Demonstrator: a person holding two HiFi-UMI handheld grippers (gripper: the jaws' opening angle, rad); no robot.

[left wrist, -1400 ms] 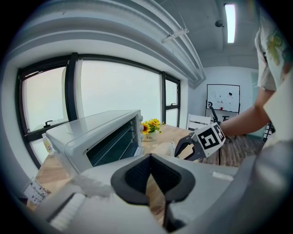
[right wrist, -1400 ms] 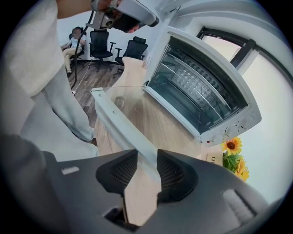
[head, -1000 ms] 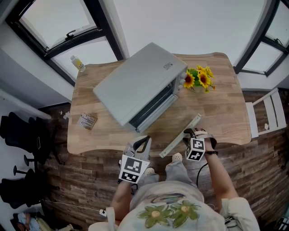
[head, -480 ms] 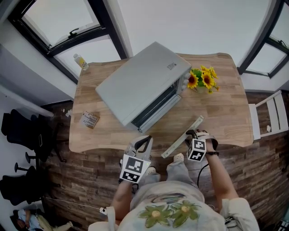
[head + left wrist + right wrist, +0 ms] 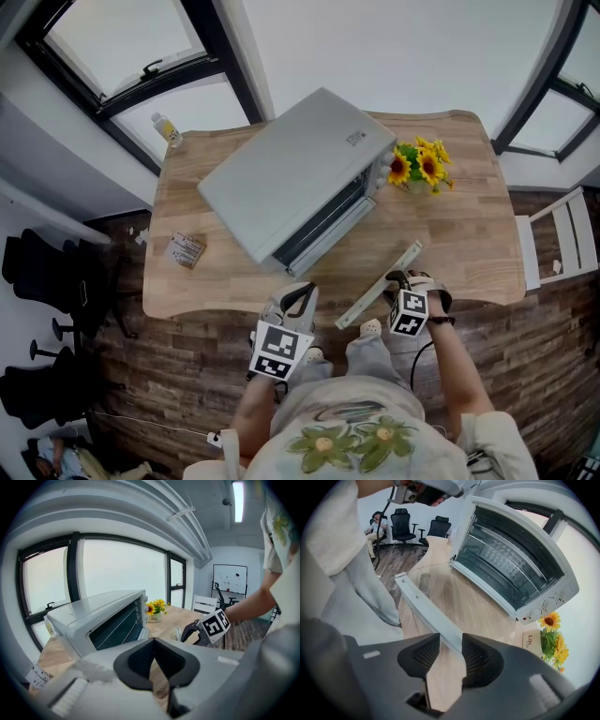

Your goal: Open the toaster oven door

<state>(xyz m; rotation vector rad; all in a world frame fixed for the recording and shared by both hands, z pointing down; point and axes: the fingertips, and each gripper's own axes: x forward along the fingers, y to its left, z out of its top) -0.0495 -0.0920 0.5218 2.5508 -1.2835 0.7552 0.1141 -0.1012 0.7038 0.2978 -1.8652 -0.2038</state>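
The white toaster oven stands at an angle on the wooden table, its cavity and racks open to the right gripper view. Its door hangs down flat towards the front edge, and the long white door handle runs out over the table. My right gripper sits at the handle's near end; the handle passes between its pads and fills the gap at the tips. My left gripper hovers at the table's front edge, left of the door, shut and holding nothing.
A pot of sunflowers stands right of the oven. A small bottle is at the back left corner and a small packet near the left edge. A white chair is at the right, black office chairs at the left.
Only the head view has shifted slightly. Both grippers, the door and its handle stay where they were.
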